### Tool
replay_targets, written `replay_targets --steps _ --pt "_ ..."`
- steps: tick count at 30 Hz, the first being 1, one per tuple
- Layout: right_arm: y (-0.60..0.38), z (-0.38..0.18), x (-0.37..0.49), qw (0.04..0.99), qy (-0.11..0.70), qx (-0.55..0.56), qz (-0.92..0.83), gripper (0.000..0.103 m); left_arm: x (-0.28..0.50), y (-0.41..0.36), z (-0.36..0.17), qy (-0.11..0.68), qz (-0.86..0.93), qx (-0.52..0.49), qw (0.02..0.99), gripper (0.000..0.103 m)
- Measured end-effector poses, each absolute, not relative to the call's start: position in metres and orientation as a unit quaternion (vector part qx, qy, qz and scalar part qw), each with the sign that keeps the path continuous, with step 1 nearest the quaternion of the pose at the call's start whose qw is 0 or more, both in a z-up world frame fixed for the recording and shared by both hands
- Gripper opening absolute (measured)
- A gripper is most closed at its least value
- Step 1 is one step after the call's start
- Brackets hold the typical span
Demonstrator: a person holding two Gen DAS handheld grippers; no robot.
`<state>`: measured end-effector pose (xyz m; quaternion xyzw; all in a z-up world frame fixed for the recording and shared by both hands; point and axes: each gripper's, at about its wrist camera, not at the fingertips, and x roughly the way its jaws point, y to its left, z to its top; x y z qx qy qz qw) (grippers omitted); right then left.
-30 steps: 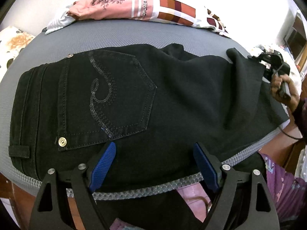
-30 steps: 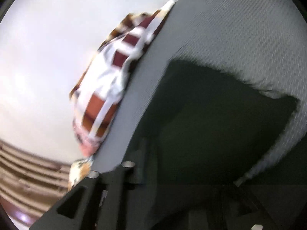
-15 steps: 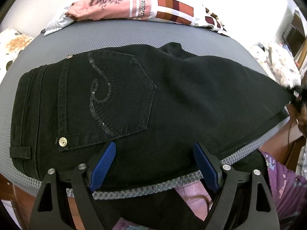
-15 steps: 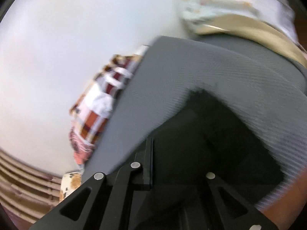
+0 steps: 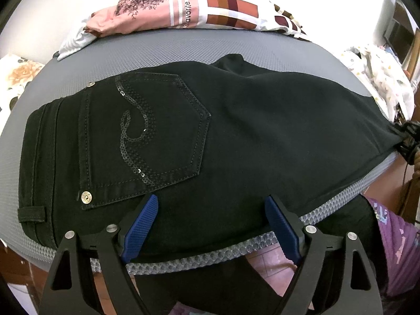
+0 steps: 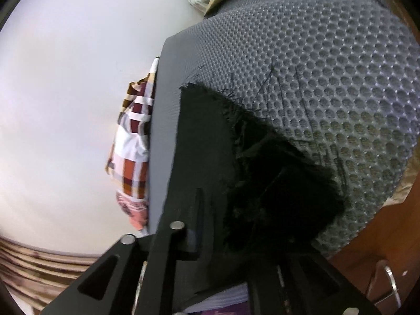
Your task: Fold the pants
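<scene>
The black pants (image 5: 236,141) lie spread across a grey mesh-covered counter (image 5: 147,52), filling the middle of the left wrist view: waistband at the left of the frame, sequinned back pocket (image 5: 147,136) left of centre, legs running off to the right edge. They look like heavy stretch denim, soft and limp, likely to drape and sag wherever they are not held, yet thick enough to keep a crease. The frayed hem (image 6: 252,120) sheds loose threads that could snag on the mesh. Good places to take hold are probably the hem end and the doubled waistband with its belt loop (image 5: 31,214), where the cloth is thick.

The left gripper (image 5: 210,228) hangs over the near edge with its blue pads wide apart and nothing between them. The right gripper (image 6: 236,236) sits at the hem end; its jaws have just been opening a little, with dark fabric bunched between them, and I cannot tell whether the pads press on it.

The pants' lower edge overhangs the counter's near rim at the bottom of the left wrist view, so a pull that way could drag them off. Bare mesh lies above the pants. A patterned cloth pile (image 5: 189,8) crowds the top edge.
</scene>
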<state>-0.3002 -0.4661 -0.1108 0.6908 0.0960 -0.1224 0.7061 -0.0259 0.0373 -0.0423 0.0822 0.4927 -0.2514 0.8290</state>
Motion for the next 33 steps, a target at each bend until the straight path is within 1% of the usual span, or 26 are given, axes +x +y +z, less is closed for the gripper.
replay_targets --steps 1,3,4,5,6,7,8,9,14,18,21,25,26,27,28,30,33 --pt "-0.466 -0.110 -0.302 0.704 0.092 0.695 -0.114 0.026 -0.026 0.038 -0.042 0.493 -0.252 0.083 0.829 0.084" --pt "-0.464 -0.107 -0.305 0.706 0.087 0.696 -0.103 0.036 -0.026 0.037 -0.042 0.494 -0.253 0.081 0.828 0.085" --pt "-0.463 -0.104 -0.306 0.709 0.088 0.691 -0.105 0.037 -0.025 0.037 -0.042 0.493 -0.254 0.080 0.828 0.085" --pt "-0.463 -0.102 -0.308 0.714 0.093 0.684 -0.118 0.035 -0.026 0.036 -0.042 0.493 -0.255 0.078 0.828 0.085" --pt "-0.463 -0.100 -0.311 0.723 0.112 0.667 -0.144 0.022 -0.026 0.037 -0.042 0.493 -0.256 0.077 0.828 0.085" --pt "-0.463 -0.099 -0.317 0.729 0.140 0.649 -0.165 0.005 -0.026 0.037 -0.042 0.492 -0.257 0.077 0.828 0.085" --pt "-0.463 -0.100 -0.318 0.732 0.155 0.639 -0.175 0.003 -0.026 0.035 -0.042 0.492 -0.257 0.077 0.828 0.085" --pt "-0.462 -0.100 -0.320 0.735 0.155 0.637 -0.175 0.002 -0.027 0.035 -0.042 0.492 -0.257 0.077 0.828 0.085" --pt "-0.461 -0.090 -0.336 0.752 0.162 0.607 -0.201 0.002 -0.028 0.032 -0.043 0.491 -0.256 0.080 0.829 0.085" --pt "-0.470 -0.101 -0.345 0.751 0.157 0.610 -0.197 0.000 -0.028 0.032 -0.043 0.490 -0.256 0.081 0.829 0.085" --pt "-0.467 -0.097 -0.348 0.765 0.168 0.585 -0.210 0.000 -0.029 0.032 -0.043 0.492 -0.255 0.080 0.829 0.085" --pt "-0.468 -0.097 -0.372 0.749 0.149 0.596 -0.247 0.001 -0.029 0.034 -0.037 0.494 -0.257 0.067 0.828 0.085" --pt "-0.468 -0.093 -0.379 0.748 0.151 0.588 -0.269 0.003 -0.029 0.033 -0.035 0.493 -0.255 0.065 0.829 0.085" --pt "-0.467 -0.087 -0.385 0.749 0.151 0.576 -0.291 0.014 -0.030 0.034 -0.032 0.492 -0.255 0.063 0.830 0.085" --pt "-0.463 -0.075 -0.389 0.754 0.151 0.557 -0.315 0.014 -0.032 0.035 -0.027 0.487 -0.256 0.061 0.833 0.085" --pt "-0.456 -0.059 -0.387 0.770 0.144 0.552 -0.285 0.014 -0.036 0.034 -0.018 0.476 -0.259 0.058 0.839 0.085" --pt "-0.420 -0.037 -0.347 0.810 0.154 0.551 -0.129 0.014 -0.040 0.033 -0.007 0.459 -0.255 0.058 0.849 0.085"
